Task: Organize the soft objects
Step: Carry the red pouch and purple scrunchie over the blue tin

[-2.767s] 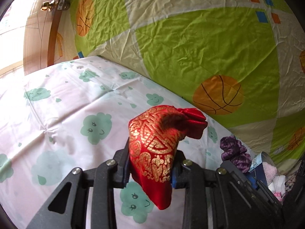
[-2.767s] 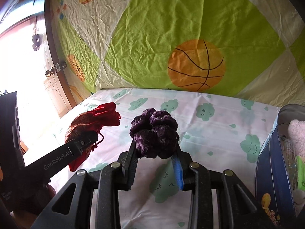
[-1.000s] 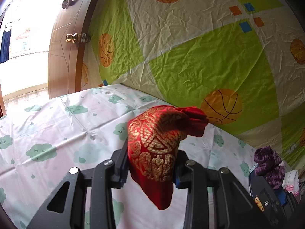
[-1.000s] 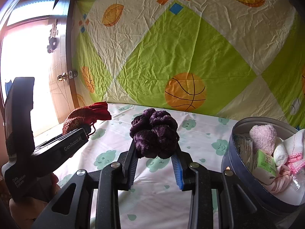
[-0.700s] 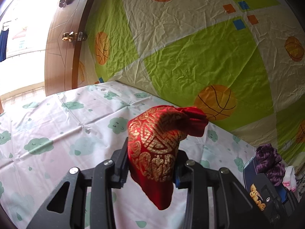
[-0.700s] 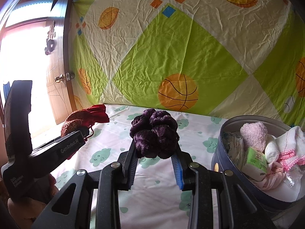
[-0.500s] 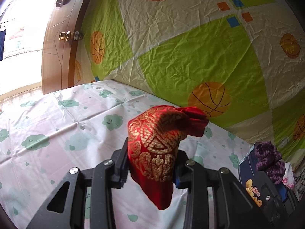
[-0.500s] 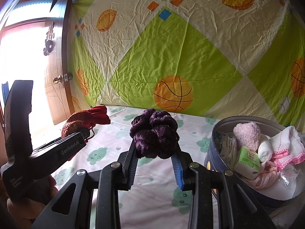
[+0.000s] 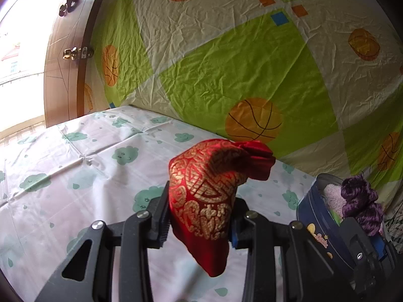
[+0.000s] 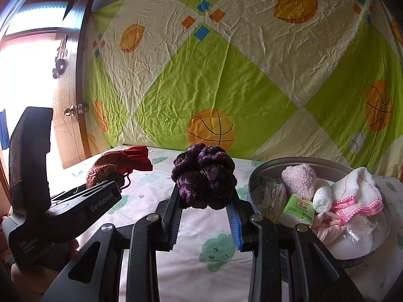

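Note:
My left gripper is shut on a red pouch with gold patterns, held above the bed sheet. The same red pouch shows at the left of the right wrist view, in the left gripper. My right gripper is shut on a fuzzy dark purple scrunchie; that scrunchie appears at the right edge of the left wrist view. A round dark blue tin stands on the bed to the right, holding a pink fluffy item, a white cloth with pink trim and a green packet. The tin is also beside the scrunchie in the left wrist view.
The bed sheet is white with green cloud prints. A green and cream cloth with basketball prints hangs behind the bed. A wooden door with a brass knob stands at the far left. A hand holds the left gripper.
Both grippers have swung to the right with their loads still held. The blue tin has come further into both views, and the door has slid toward the left edge.

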### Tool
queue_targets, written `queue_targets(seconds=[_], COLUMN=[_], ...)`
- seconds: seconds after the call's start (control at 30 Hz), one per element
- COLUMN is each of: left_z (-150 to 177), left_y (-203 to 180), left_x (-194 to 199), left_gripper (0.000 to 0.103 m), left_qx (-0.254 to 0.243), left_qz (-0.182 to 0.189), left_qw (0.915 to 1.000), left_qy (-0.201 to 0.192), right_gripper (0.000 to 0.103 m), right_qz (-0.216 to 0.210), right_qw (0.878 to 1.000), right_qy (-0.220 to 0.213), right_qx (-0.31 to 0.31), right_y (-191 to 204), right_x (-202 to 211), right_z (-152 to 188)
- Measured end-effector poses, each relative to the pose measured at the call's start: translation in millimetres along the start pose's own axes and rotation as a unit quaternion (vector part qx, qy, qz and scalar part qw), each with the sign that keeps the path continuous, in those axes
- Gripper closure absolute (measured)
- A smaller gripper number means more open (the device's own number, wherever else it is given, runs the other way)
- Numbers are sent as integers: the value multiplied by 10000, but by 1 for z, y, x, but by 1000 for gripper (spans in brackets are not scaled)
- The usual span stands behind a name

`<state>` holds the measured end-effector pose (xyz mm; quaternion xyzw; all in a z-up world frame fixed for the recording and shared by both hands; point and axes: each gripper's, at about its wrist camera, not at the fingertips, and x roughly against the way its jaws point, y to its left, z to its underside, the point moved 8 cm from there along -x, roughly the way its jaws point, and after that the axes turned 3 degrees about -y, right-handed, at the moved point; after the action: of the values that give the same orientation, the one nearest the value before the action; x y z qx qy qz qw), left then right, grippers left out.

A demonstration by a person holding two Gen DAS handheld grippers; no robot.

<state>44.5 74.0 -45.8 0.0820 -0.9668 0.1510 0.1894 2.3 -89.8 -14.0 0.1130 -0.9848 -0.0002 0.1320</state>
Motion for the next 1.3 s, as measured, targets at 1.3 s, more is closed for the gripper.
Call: queue_targets(seconds=[1.3], left_z=[27], left_y=[-134], left_x=[24], left_gripper=[68], left_qx=[-533], left_qz=[1027], left_qw=[9933], left_qy=[50], right_gripper=[67], right_qz=[1078], right_qw=[9932], right_qy=[-357], right_qx=[-260], right_y=[-126], right_x=[56], right_z=[-7])
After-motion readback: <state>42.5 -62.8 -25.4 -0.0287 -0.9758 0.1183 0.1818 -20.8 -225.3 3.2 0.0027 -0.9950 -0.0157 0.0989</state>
